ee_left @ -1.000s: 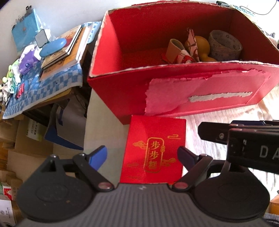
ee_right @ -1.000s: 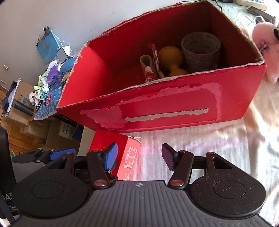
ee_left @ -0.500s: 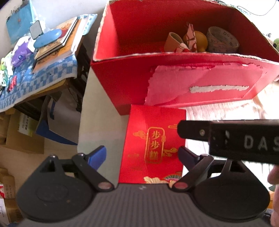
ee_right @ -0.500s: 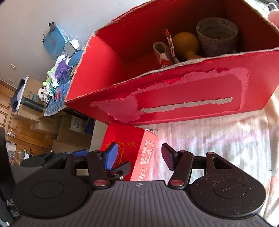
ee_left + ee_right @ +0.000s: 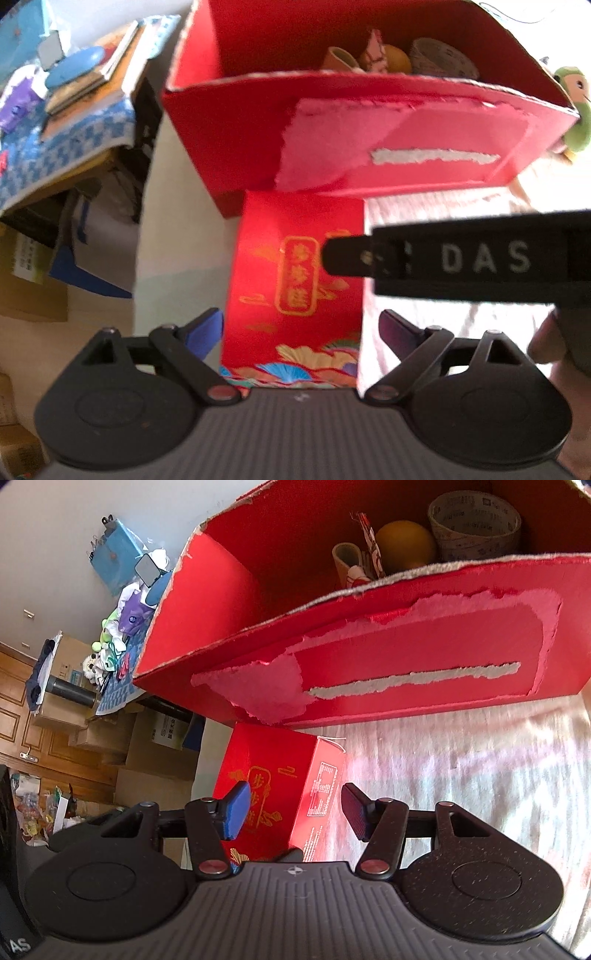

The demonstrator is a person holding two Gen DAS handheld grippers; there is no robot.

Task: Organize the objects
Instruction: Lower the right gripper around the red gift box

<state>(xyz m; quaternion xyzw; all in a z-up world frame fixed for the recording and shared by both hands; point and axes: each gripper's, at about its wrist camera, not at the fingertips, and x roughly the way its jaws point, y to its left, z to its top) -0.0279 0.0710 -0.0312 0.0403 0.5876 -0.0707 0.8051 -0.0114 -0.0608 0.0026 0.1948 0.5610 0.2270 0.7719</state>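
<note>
Item: small red gift carton with gold lettering (image 5: pixel 295 280), beside large open red cardboard box (image 5: pixel 332 147). Left gripper (image 5: pixel 301 328) and right gripper (image 5: pixel 291 812) jaws apart, straddling it. Advice: centre the pads, then close squarely.

- Wall (image 5: pixel 55 528): plain and pale; you see it behind everything, upper left.
- Side table with blue checked cloth (image 5: pixel 55 162): to your left, piled with books (image 5: pixel 92 77) and small toys.
- Cardboard boxes (image 5: pixel 147 746): stacked under and beside that table, on the floor.
- Wooden panelled door (image 5: pixel 14 716): far left in your right wrist view.
- Pale cloth surface (image 5: pixel 461 775): in front of you, brightly lit with streaks of sun.
</note>
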